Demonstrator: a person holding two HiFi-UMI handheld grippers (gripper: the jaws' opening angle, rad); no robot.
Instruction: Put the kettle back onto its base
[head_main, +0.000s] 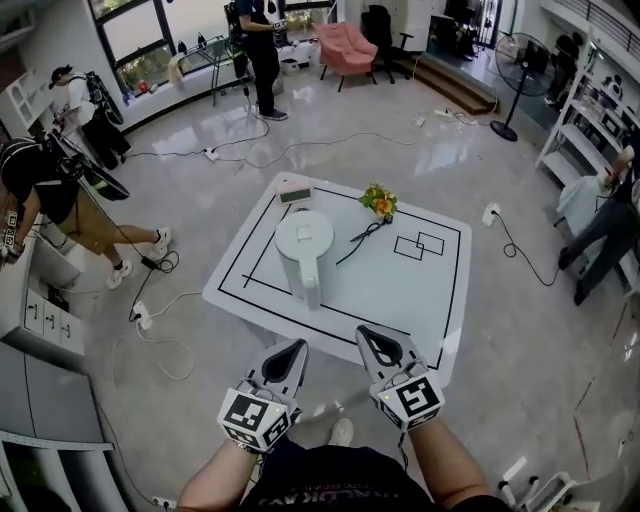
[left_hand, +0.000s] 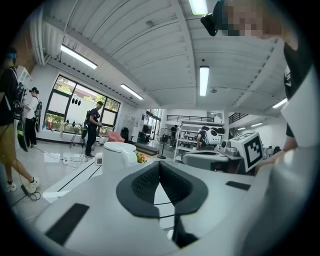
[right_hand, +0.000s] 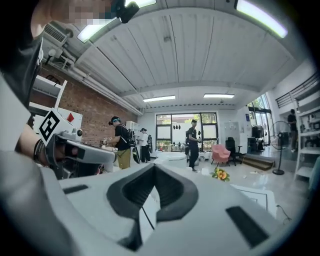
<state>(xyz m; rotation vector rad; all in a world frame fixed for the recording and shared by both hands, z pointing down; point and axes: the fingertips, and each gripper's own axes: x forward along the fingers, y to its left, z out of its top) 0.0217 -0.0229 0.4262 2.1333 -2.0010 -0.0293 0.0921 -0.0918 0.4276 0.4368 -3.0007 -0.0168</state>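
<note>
A white electric kettle (head_main: 304, 256) stands upright on the left half of the white table (head_main: 430, 290), its handle facing me; I cannot tell whether a base lies under it. It also shows in the left gripper view as the white kettle (left_hand: 119, 156), far beyond the jaws. My left gripper (head_main: 291, 351) and right gripper (head_main: 371, 338) hover side by side near the table's front edge, short of the kettle. Both are shut with nothing between the jaws, as the left gripper (left_hand: 160, 165) and right gripper (right_hand: 155, 167) show in their own views.
A small flat white-and-pink device (head_main: 295, 193) lies at the table's far edge behind the kettle, and a bunch of orange flowers (head_main: 379, 201) to its right. Black lines mark the tabletop. Cables and power strips trail over the floor; several people stand around the room.
</note>
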